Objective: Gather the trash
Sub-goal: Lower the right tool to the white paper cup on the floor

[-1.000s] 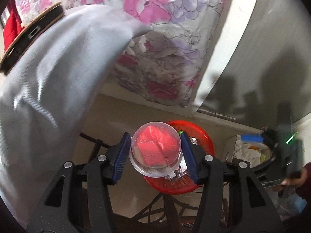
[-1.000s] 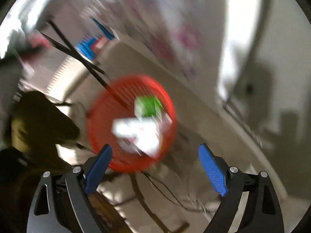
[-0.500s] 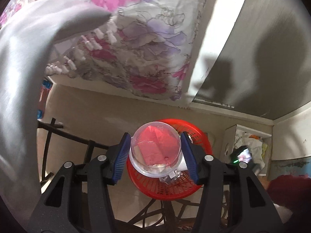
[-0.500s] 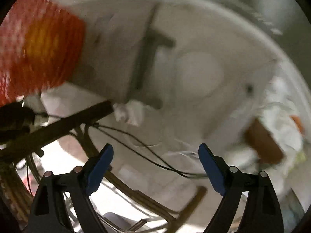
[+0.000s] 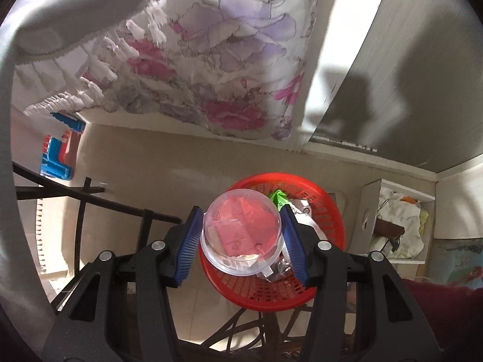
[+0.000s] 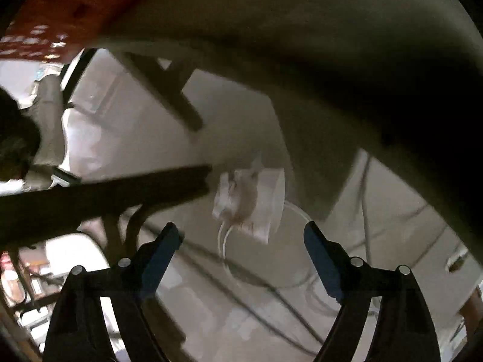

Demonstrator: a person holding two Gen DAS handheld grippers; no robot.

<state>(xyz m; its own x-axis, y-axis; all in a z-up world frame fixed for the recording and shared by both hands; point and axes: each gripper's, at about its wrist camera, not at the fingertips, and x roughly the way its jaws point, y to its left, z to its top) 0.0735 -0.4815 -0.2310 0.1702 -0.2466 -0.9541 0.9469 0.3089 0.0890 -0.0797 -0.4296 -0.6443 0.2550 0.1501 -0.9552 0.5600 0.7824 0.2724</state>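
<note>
My left gripper point(image 5: 240, 241) is shut on a clear plastic cup point(image 5: 241, 232), seen from its base, with both blue pads pressed on its sides. Directly below it stands a red mesh basket point(image 5: 326, 217) holding a green scrap point(image 5: 279, 197) and white and foil wrappers. In the blurred right wrist view, my right gripper point(image 6: 241, 258) points down at the floor with its jaws wide apart and closing. A crumpled white paper wad point(image 6: 250, 199) lies on the floor just beyond the fingertips; nothing sits between the pads.
A floral cloth point(image 5: 223, 60) hangs above the basket and a grey fabric edge point(image 5: 60, 9) fills the upper left. An open white box point(image 5: 398, 220) of rubbish stands to the right. Dark chair legs point(image 6: 105, 193) and thin cables point(image 6: 271, 286) cross the floor near the wad.
The left gripper sank a little over the red basket, still holding the cup. The right gripper dropped fast from above the basket to floor level, and the white wad now lies close ahead.
</note>
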